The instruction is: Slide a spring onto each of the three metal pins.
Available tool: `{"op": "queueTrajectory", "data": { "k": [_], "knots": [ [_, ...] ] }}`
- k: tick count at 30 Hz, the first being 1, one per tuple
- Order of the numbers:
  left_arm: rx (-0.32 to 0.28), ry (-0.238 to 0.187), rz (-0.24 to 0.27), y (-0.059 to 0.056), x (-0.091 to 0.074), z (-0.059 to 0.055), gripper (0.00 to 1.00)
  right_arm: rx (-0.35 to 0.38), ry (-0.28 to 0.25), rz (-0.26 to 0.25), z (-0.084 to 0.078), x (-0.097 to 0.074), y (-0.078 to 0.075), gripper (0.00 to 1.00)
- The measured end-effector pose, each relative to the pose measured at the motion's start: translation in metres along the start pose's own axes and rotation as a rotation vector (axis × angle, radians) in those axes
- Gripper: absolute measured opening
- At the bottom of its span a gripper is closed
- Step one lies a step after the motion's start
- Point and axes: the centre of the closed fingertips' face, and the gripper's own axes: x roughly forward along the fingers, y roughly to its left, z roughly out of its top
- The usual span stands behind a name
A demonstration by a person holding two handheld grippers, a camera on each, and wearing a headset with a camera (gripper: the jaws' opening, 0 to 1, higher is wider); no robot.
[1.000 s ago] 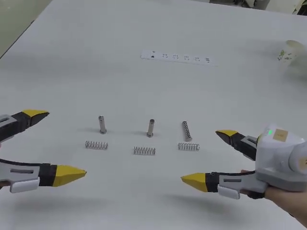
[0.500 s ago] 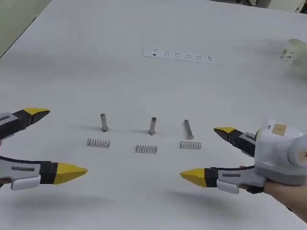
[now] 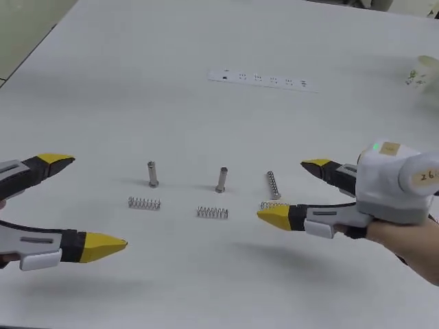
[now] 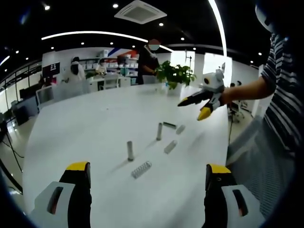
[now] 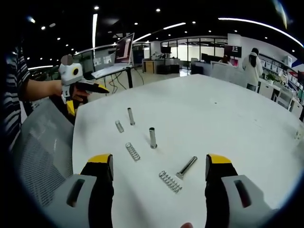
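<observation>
Three metal pins stand in a row on the white table: the left pin and middle pin are upright, while the right pin lies on its side. A loose spring lies in front of each: left spring, middle spring, right spring. My right gripper is open, its jaws on either side of the right pin and spring, just above them. My left gripper is open too, well left of the row, holding nothing. In the left gripper view the nearest pin and spring lie ahead.
A white power strip lies farther back on the table. A paper cup stands at the far right edge. Several people stand around the office in the background.
My right gripper has moved forward and left, so its lower jaw tip now overlaps the right spring. The left gripper has held still. The head camera has shifted slightly.
</observation>
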Motion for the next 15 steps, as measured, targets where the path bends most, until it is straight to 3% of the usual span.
{"op": "queueTrajectory", "data": {
  "k": [10, 15],
  "knots": [
    [-0.005, 0.001, 0.006, 0.002, -0.001, -0.001, 0.98, 0.027, 0.055, -0.012, 0.001, 0.016, -0.018, 0.64],
    [-0.008, 0.002, 0.008, 0.003, -0.001, -0.001, 0.98, 0.045, 0.077, -0.034, 0.000, 0.022, -0.027, 0.61]
  ]
}}
